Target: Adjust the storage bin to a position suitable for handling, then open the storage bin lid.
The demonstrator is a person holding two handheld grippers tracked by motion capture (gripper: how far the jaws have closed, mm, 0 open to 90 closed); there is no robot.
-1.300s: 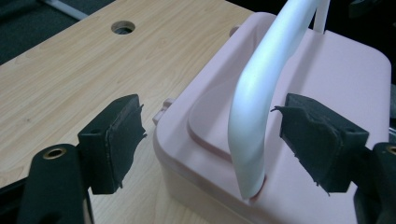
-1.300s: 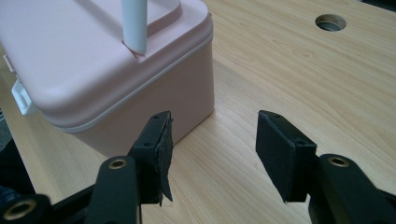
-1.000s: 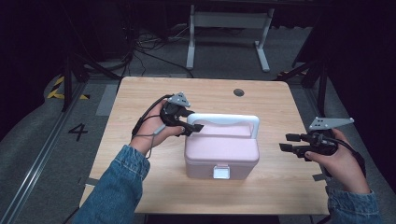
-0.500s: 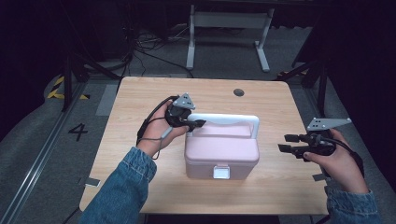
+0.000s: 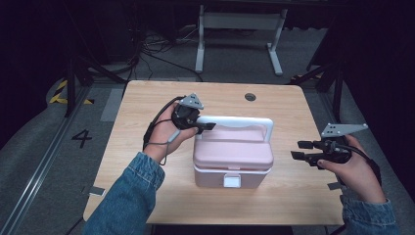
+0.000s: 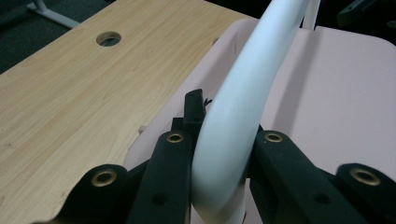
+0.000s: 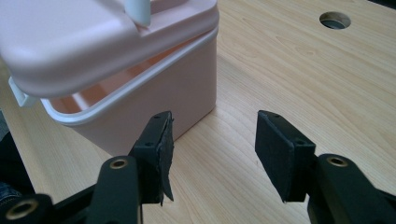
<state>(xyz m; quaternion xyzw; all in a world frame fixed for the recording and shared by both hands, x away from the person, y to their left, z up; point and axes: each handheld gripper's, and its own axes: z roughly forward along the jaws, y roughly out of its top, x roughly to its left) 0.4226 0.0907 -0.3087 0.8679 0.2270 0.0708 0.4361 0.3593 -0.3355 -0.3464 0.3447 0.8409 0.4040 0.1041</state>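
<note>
Number "4" (image 5: 81,138) (floor, table's left)

wood table (image 5: 147,142); grommet hole (image 5: 250,97)

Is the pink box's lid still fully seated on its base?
No: in the right gripper view the lid sits lifted off the base, with a gap showing the inside below its edge.

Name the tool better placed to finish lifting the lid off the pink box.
Left: the left tool is shut on the white handle. The right tool is open, apart from the box.
</note>
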